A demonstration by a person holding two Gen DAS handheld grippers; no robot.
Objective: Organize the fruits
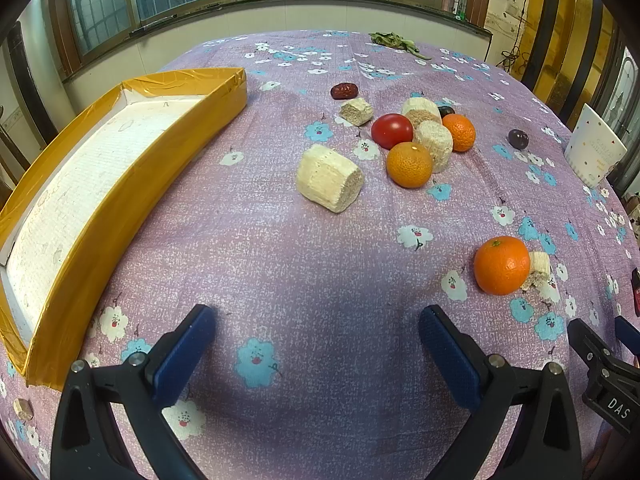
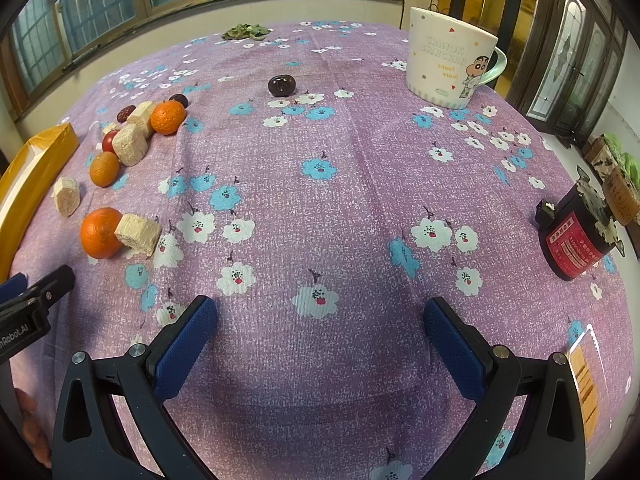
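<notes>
Three oranges lie on the purple flowered cloth: a near orange, a middle orange and a far orange. A red tomato, a red date, a dark plum and several beige cylinder pieces lie among them. A yellow-edged white tray stands at the left. My left gripper is open and empty, low over bare cloth. My right gripper is open and empty too.
A white cartoon mug stands at the far right. A black and red cylinder device sits by the right table edge. Dried green leaves lie at the far edge. Windows and a wall stand behind the table.
</notes>
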